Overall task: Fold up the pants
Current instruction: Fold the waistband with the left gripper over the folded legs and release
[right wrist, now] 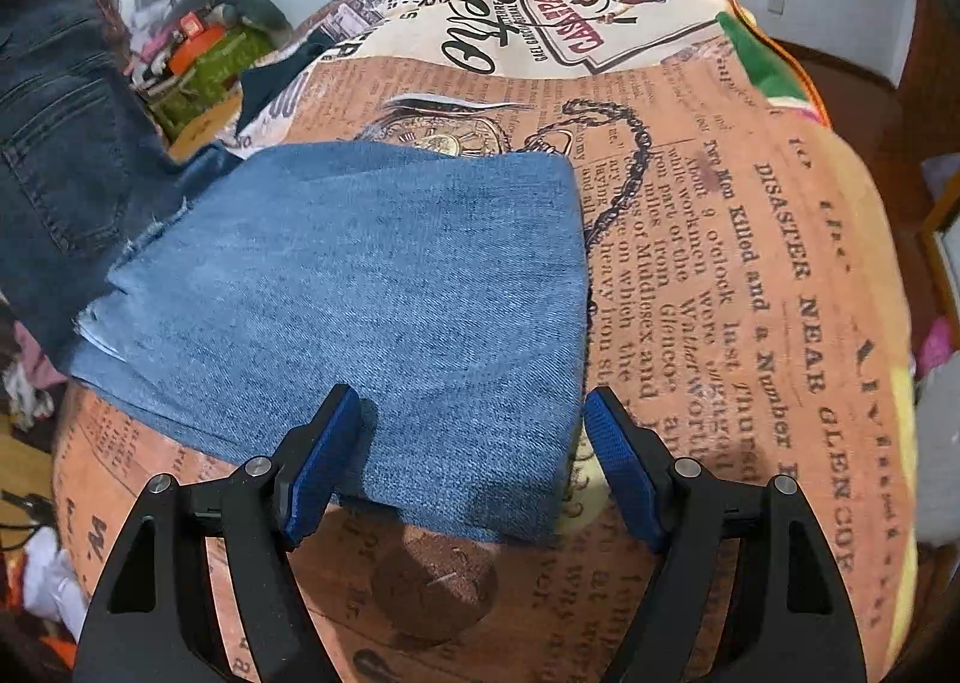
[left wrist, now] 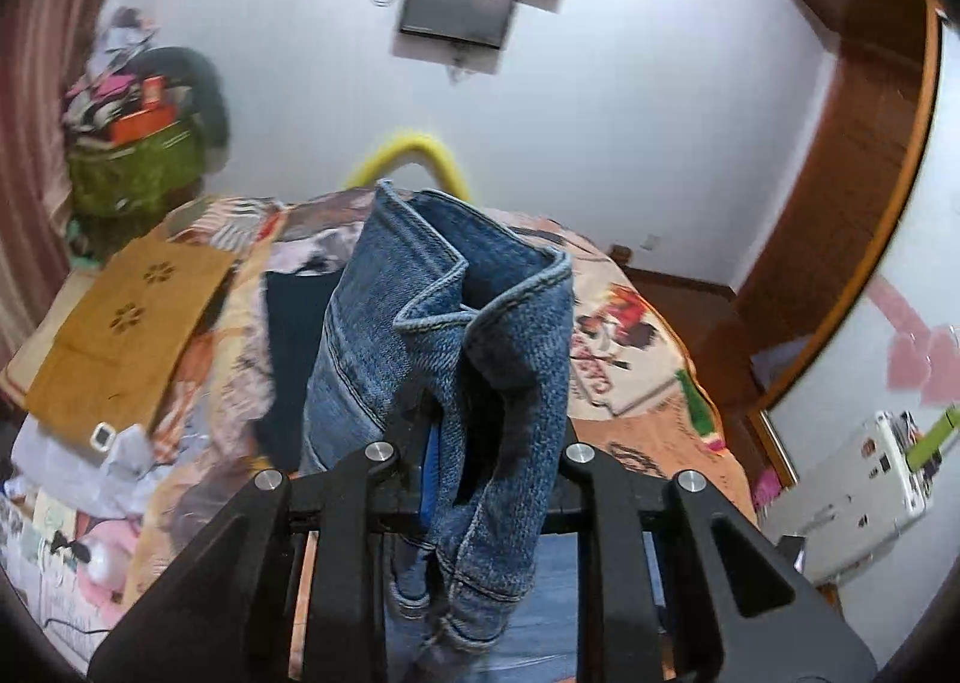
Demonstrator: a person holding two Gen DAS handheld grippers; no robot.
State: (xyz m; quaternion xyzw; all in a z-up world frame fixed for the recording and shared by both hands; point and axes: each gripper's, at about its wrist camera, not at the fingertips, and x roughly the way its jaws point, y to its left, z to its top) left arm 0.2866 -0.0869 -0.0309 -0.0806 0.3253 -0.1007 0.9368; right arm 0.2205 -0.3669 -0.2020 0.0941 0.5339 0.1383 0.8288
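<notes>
Left gripper (left wrist: pixel 474 443) jaws clamp the jeans' waistband (left wrist: pixel 456 287) aloft; right gripper (right wrist: pixel 474 455) jaws gape over the folded leg (right wrist: pixel 360 275) on the bed (right wrist: pixel 750 263). Best lower the waistband squarely toward twelve o'clock.

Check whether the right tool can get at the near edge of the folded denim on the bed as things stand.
Probably yes. The right tool is open, its blue pads either side of the near edge of the folded denim, which lies flat on the printed bedspread. Nothing sits between them.

Blue denim pants (right wrist: pixel 360 287), folded part flat on bed, waistband end (left wrist: pixel 444 335) lifted
</notes>
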